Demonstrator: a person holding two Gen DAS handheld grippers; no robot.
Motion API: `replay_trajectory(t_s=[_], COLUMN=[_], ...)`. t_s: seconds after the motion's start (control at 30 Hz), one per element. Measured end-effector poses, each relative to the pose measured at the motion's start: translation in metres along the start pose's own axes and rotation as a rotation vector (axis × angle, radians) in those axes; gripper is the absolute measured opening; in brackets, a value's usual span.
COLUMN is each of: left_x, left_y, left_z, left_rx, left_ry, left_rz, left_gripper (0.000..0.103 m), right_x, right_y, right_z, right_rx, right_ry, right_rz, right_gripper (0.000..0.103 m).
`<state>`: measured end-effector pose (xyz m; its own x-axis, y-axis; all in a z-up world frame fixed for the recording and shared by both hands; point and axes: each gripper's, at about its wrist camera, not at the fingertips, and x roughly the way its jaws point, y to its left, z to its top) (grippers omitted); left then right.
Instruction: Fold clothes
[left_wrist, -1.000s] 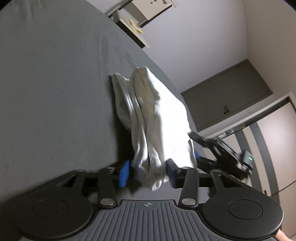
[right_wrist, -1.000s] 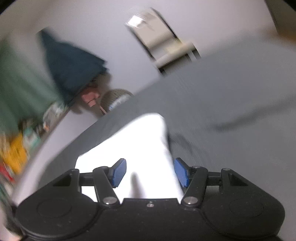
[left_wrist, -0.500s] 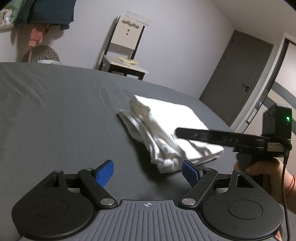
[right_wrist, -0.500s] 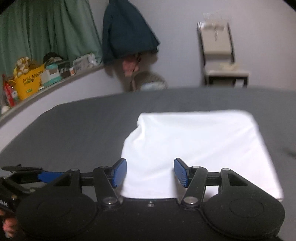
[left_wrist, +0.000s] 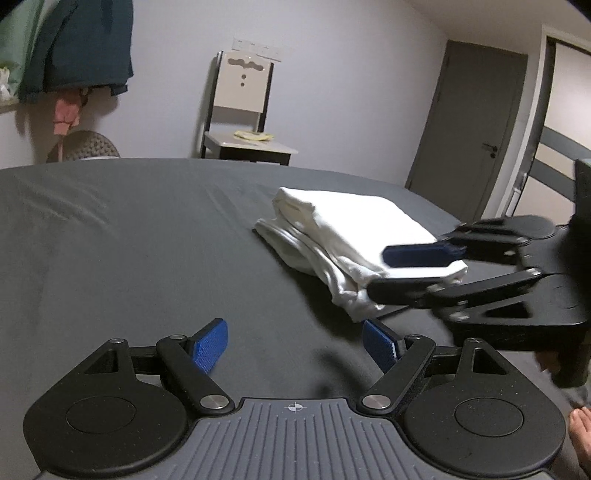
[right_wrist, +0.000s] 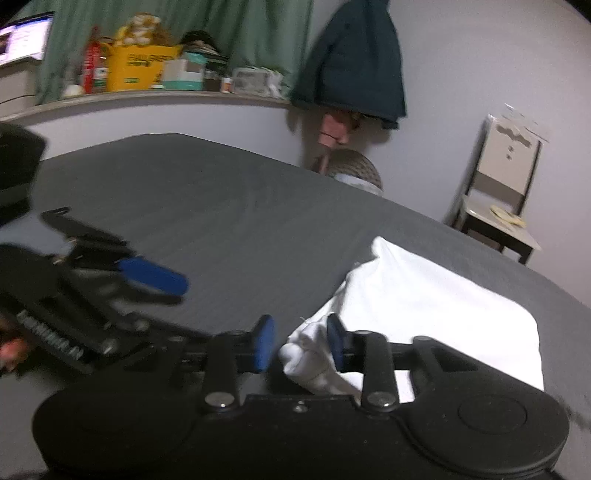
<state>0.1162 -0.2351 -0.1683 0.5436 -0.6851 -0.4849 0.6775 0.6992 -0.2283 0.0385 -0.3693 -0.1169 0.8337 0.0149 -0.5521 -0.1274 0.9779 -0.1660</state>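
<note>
A folded white garment (left_wrist: 354, 236) lies on the dark grey bed sheet (left_wrist: 140, 251), a soft rectangular stack with a smooth flat top and rumpled, ribbed-looking layers bunched along its near edge; the sheet itself is matte, with faint creases running across it. The left gripper (left_wrist: 295, 345) hovers over bare sheet short of the garment, its black linkages splayed and its blue ridged pads set wide apart with nothing between them; its jaws have just been opening. The right gripper (right_wrist: 301, 343) sits at the garment's crumpled near corner; its jaws have just been closing, and in the blurred right wrist view the blue pads stand narrow with a wad of white cloth between them, though whether they truly press on it I cannot tell. In the left wrist view that same gripper reaches in from the right, one blue pad lying over the garment's corner, a black finger below. Beyond the bed stands a chair (left_wrist: 242, 110) with a pale panelled back and dark frame; a dark teal jacket (right_wrist: 354, 62) hangs on the wall; a cluttered shelf (right_wrist: 147, 94) runs along a green curtain (right_wrist: 236, 33).
</note>
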Motion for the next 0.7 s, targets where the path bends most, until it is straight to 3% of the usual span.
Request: replay_trajectory(t_s=[0.13,0.3,0.5,0.6,0.7], left_x=[0.001,-0.003,-0.006,-0.01,-0.018], left_y=[0.002,-0.001,-0.008,-0.01,-0.01], left_z=[-0.006,-0.009,-0.011,-0.012,-0.013], left_rx=[-0.022,-0.018,0.0,0.019,0.043], left_ry=[0.02,0.011,0.002,0.006,-0.002], left_rz=[0.003,-0.01,-0.028,-0.032,-0.029], left_gripper=[0.081,0.081,0.081,0.081,0.081], right_x=[-0.006,-0.038,-0.007,0.009,-0.003], right_y=[-0.022,-0.035,-0.012,0.002,0.001], right_z=[-0.003,-0.003,-0.004,-0.008,-0.005], right_rx=[0.089,0.024,-0.047,-0.032,0.031], right_ry=[-0.017,-0.095,-0.012,0.023,-0.026], right_rz=[0.003,0.051,0.067,0.055,0.073], right_gripper=[0.006,0.006,0.006,0.01,0.022])
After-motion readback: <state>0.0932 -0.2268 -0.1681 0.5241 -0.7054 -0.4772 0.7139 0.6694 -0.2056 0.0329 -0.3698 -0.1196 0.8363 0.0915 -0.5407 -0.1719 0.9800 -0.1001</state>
